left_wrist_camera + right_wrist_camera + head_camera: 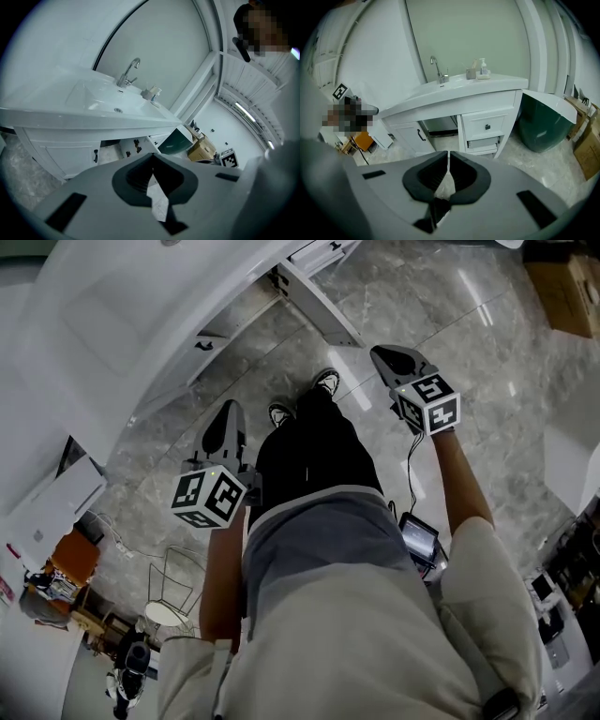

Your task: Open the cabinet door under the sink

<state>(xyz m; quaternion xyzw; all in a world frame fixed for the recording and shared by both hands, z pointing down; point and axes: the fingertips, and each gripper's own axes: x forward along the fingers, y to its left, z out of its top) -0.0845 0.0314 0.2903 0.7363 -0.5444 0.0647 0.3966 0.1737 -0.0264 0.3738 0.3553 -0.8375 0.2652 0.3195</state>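
The white sink cabinet (454, 101) stands ahead of me, with a chrome faucet (437, 68) on top. Its left door (411, 138), which has a black handle, looks closed. Beside it a dark opening (438, 125) shows under the basin. In the head view a white door leaf (319, 301) sticks out from the cabinet over the floor. My left gripper (230, 411) (152, 161) and right gripper (386, 354) (448, 157) are both shut and hold nothing. Both are well short of the cabinet, the right one near the door leaf's outer end.
Two drawers (487, 127) fill the cabinet's right side. A dark green bin (541, 126) with a white lid and cardboard boxes (586, 140) stand to the right. A soap bottle (483, 68) sits on the counter. A wire stool (173, 577) and clutter lie behind me on the marble floor (244, 381).
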